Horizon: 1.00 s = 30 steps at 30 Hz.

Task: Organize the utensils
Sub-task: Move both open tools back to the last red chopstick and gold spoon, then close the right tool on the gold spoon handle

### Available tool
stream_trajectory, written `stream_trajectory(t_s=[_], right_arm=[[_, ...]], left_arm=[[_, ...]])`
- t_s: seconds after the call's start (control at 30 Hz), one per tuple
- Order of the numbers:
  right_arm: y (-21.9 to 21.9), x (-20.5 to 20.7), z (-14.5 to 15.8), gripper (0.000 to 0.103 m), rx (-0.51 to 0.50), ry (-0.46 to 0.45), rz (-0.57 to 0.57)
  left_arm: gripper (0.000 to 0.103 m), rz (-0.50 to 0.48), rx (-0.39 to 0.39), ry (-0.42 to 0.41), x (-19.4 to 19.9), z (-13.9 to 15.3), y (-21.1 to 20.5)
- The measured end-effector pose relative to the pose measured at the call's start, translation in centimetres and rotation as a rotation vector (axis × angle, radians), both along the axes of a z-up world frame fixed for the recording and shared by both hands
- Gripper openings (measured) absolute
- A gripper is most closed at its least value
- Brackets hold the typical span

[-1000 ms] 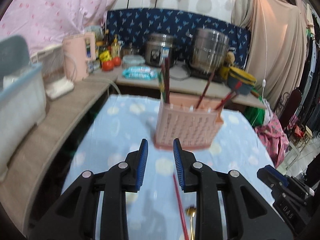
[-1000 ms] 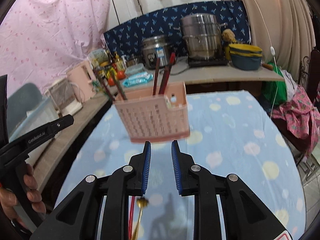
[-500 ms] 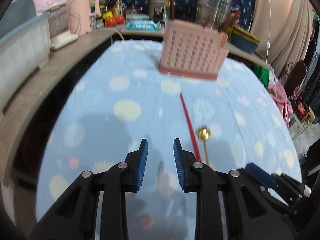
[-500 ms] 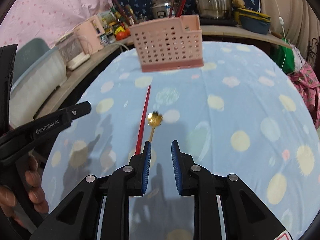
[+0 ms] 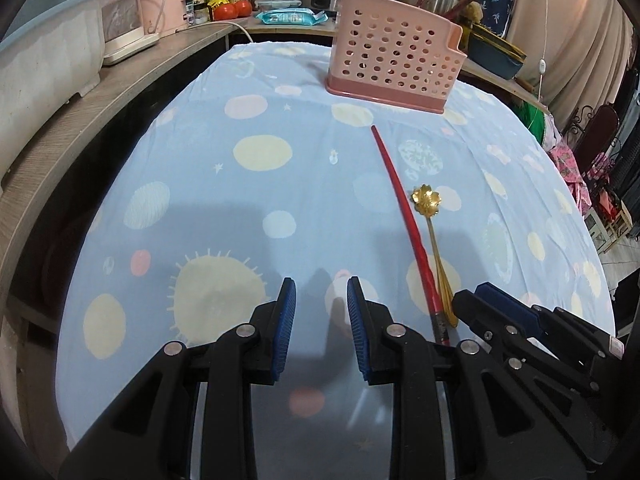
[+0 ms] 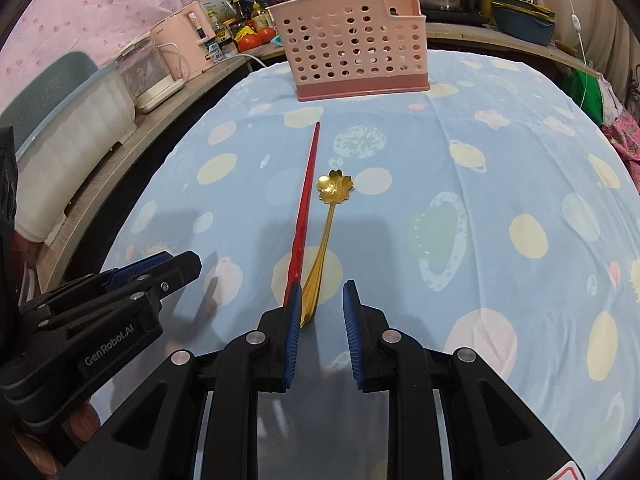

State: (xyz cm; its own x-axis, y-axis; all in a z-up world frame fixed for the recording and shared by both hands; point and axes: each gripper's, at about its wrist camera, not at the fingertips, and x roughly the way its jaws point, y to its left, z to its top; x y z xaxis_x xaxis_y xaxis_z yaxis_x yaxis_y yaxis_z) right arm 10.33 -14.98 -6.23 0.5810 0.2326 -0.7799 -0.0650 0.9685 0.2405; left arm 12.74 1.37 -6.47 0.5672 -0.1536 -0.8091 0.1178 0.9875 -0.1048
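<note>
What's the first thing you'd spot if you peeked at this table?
Probably the shiny gold flower spoon lying in the middle of the spotty blue tablecloth, right beside a long red chopstick. Behind them, at the far end, stands a pink holey basket. The right tongs hover open over the spoon's handle.

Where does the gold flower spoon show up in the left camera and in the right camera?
Left wrist view: gold spoon lies right of centre, just right of the red chopstick.
Right wrist view: near centre, handle running toward the right tool.
Shared landmark: the pink basket beyond it.
</note>
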Motion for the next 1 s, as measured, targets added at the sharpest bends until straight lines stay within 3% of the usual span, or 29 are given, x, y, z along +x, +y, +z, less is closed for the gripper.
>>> stream_trajectory(t_s=[0.4, 1.0], right_arm=[[0.5, 0.7, -1.0, 0.021, -0.02, 0.015, 0.01], [-0.2, -0.3, -1.2, 0.006, -0.078, -0.013, 0.017]], left_arm=[[0.026, 0.007, 0.004, 0.013, 0.0, -0.4, 0.3], [0.029, -0.015, 0.002, 0.023, -0.2, -0.7, -0.5]])
